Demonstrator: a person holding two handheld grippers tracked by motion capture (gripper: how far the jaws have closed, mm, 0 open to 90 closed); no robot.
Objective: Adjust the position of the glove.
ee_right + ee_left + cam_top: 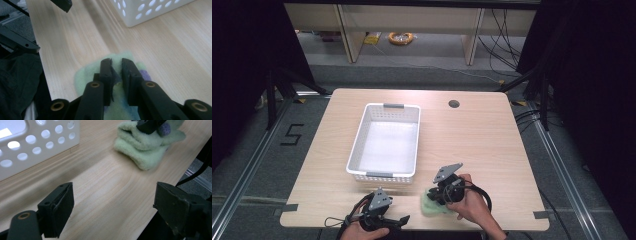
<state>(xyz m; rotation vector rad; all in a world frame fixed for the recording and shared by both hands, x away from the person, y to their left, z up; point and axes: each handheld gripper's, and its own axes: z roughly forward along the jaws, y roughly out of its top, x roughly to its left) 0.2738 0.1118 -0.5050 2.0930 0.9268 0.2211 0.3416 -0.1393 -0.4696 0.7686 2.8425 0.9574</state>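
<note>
A light green fleece cloth (430,206) with a purple patch lies folded near the table's front edge, right of centre. My right gripper (443,192) presses down onto it. In the right gripper view its jaws (116,65) stand almost together, with a fold of the cloth (83,75) pinched between them. My left gripper (379,216) rests at the front edge, left of the cloth, open with bare table between its wide-set jaws (112,205). The left gripper view has the cloth (145,147) ahead at upper right, with the right gripper's tip on top of it.
A white perforated basket (358,141), empty, stands left of centre, just behind both grippers; its wall shows close by (37,147) (150,10). The table's front edge (412,227) runs right under the hands. A cable hole (454,104) sits at the back.
</note>
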